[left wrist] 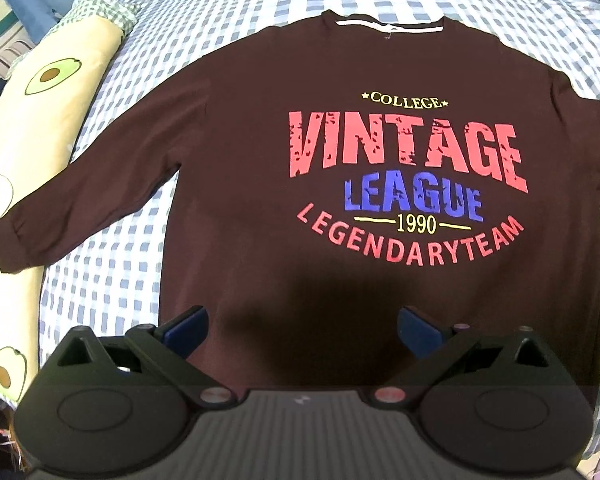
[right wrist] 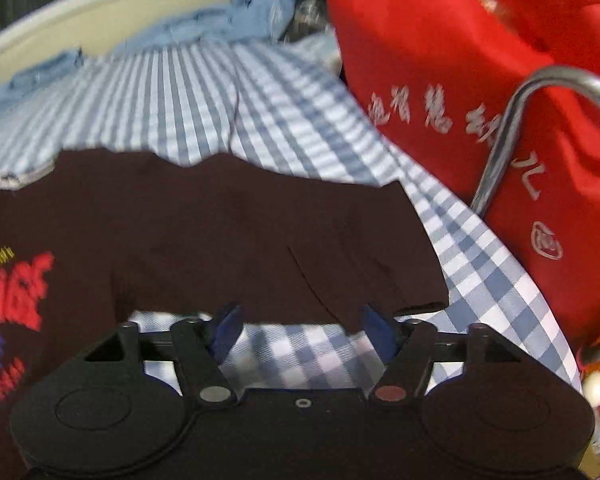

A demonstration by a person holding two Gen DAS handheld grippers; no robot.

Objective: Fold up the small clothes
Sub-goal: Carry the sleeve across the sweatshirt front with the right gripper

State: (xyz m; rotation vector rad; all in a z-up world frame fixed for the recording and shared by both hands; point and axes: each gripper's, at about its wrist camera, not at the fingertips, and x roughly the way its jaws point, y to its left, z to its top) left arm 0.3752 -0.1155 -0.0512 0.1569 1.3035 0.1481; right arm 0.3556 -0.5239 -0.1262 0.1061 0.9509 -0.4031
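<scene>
Shirt (left wrist: 260, 184) flat, collar (left wrist: 388, 26) far end.

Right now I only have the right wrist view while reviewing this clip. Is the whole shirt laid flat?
Observer: Yes. The left wrist view shows the brown shirt spread front-up, with its left sleeve stretched out.
Operator: Anything touching that sleeve?
Observer: Its cuff overlaps an avocado-print pillow.
Operator: Where's the left gripper?
Observer: The left gripper is open above the shirt's hem, holding nothing.

A home bedroom: checked bedsheet (left wrist: 112, 280), avocado-print pillow (left wrist: 40, 112), red bag (right wrist: 440, 60).
</scene>
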